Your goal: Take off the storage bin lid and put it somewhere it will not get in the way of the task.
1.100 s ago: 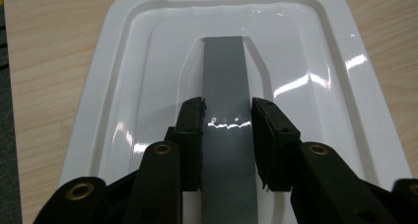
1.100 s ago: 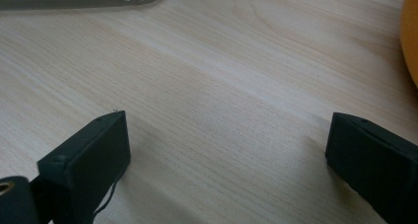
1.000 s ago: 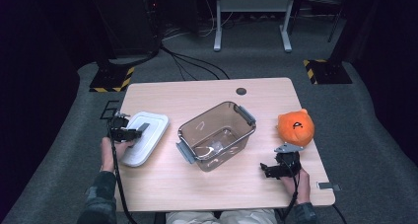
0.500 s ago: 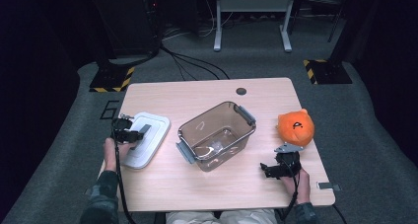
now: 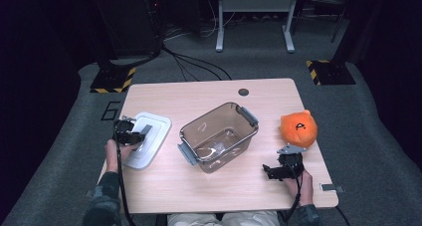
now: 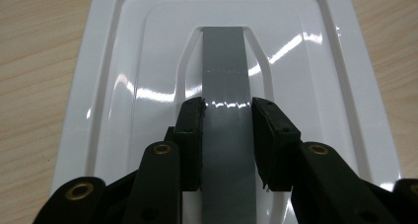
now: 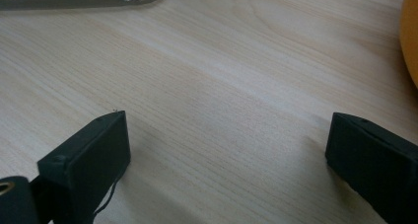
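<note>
One white lid (image 6: 148, 86); long axis seemingly along left gripper (image 6: 227, 135).

Your high view looks forward and down on the whole pale wooden table (image 5: 214, 94) from above your side. Your left gripper view sits very close above the glossy white plastic lid with its grey centre strip (image 6: 224, 76), the same lid at centre left of the high view (image 5: 154, 124). Your right gripper view skims low over bare tabletop, the round orange plush toy (image 7: 411, 31) at its right edge.

Lid (image 5: 147, 139) left of container (image 5: 219, 136), plush toy (image 5: 298, 128) right, on table (image 5: 199, 94)
</note>
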`<state>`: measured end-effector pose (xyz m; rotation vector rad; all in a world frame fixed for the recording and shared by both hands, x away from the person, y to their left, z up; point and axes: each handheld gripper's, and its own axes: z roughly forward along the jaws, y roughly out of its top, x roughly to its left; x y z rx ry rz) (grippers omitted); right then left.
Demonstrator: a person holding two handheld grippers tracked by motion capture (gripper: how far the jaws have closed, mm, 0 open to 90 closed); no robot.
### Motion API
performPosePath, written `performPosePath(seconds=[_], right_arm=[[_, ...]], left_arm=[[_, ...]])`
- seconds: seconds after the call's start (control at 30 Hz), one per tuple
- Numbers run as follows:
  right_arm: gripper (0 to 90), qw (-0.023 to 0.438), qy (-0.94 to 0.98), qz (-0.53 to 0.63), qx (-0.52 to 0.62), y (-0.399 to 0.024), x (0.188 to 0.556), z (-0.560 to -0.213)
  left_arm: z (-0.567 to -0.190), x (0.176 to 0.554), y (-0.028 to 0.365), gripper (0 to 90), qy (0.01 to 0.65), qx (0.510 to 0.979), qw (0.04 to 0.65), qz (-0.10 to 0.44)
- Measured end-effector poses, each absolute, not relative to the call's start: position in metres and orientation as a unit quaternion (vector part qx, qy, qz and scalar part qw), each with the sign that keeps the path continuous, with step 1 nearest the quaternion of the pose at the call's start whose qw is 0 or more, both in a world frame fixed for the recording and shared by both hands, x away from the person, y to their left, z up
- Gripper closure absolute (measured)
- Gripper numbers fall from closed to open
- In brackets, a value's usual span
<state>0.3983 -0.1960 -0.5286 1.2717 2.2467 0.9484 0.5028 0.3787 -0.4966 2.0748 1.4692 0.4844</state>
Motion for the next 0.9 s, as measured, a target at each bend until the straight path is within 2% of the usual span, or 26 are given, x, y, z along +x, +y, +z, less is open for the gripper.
performPosePath(seconds=[0.1, 0.17, 0.53, 0.9], right_arm=[[2.4, 0.194, 0.801, 0.338, 0.454, -0.196, 0.398, -0.529], [2.4, 0.195, 0.801, 0.338, 0.453, -0.196, 0.398, -0.529], [2.5, 0.195, 0.801, 0.338, 0.453, -0.196, 0.398, -0.529], [2.5, 0.194, 0.801, 0.338, 0.454, -0.196, 0.398, -0.529]], left_arm=[[-0.497, 0.502, 0.379, 64.4, 0.548, 0.772, 0.268, 0.177], [-0.496, 0.502, 0.381, 59.7, 0.553, 0.767, 0.274, 0.176], [-0.478, 0.489, 0.378, 15.7, 0.565, 0.75, 0.283, 0.196], [-0.462, 0.459, 0.356, 6.7, 0.529, 0.762, 0.308, 0.21]])
